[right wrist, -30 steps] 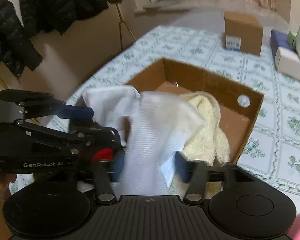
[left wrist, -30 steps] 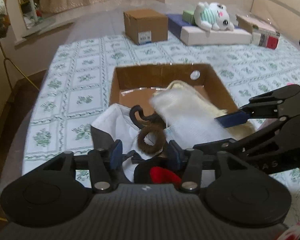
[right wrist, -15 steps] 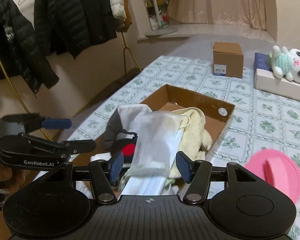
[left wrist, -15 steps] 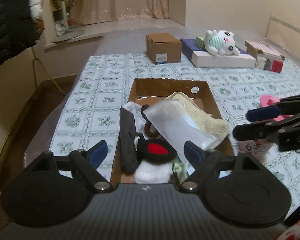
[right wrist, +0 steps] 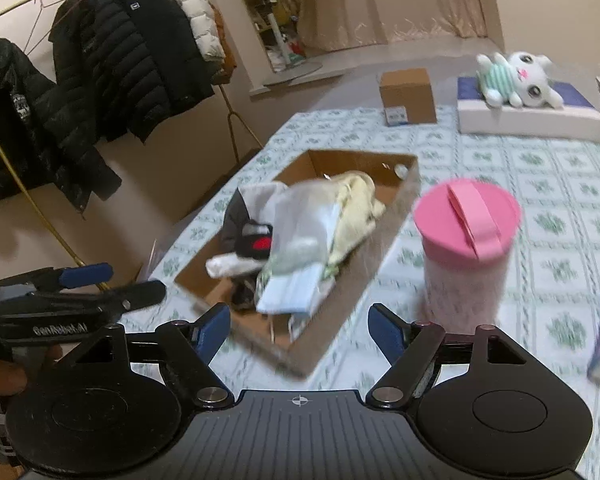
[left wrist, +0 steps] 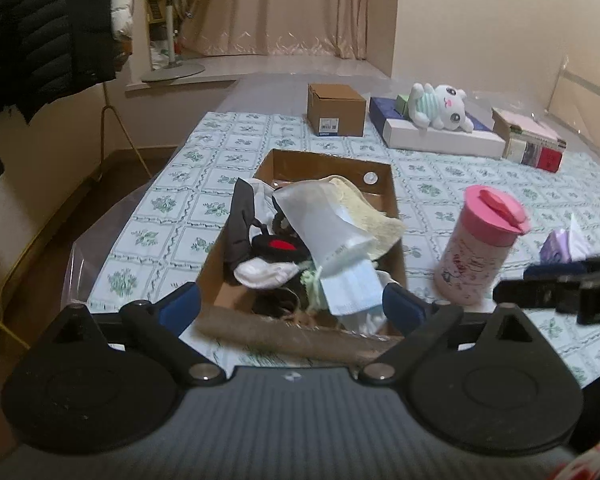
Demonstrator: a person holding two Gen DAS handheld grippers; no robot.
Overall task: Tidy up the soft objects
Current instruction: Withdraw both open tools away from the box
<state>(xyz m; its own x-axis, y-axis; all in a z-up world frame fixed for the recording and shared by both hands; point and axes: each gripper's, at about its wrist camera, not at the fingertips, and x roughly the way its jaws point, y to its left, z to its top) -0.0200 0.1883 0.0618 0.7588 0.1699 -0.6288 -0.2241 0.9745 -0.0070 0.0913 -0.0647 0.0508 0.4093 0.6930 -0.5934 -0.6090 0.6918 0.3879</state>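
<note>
Ahead of both pairs of fingers, on the patterned tablecloth [left wrist: 204, 208], sits the open cardboard box [left wrist: 392, 200] already heaped with soft things: a dark cloth [left wrist: 238, 224] at its left, a black-and-red item [left wrist: 278, 246] and a white sock [left wrist: 266, 274] toward the middle, a bag of face masks [left wrist: 328, 232] lying over a cream towel [left wrist: 364, 208] to the right. The pile looks loose and spills over the near wall, so my judgement is that the step in hand is settling it; done well, that means coming in low, pressing or tucking the mask bag and towel edge down inside the walls, and keeping clear of the pink cup [left wrist: 480, 248] standing just right of the box. The left gripper [left wrist: 292, 306] hangs over the box's near end, fingers wide apart, holding and touching nothing. The right gripper [right wrist: 300, 326] likewise has its fingers spread wide and empty, the box's near corner between them and the cup just beyond its right finger.
</note>
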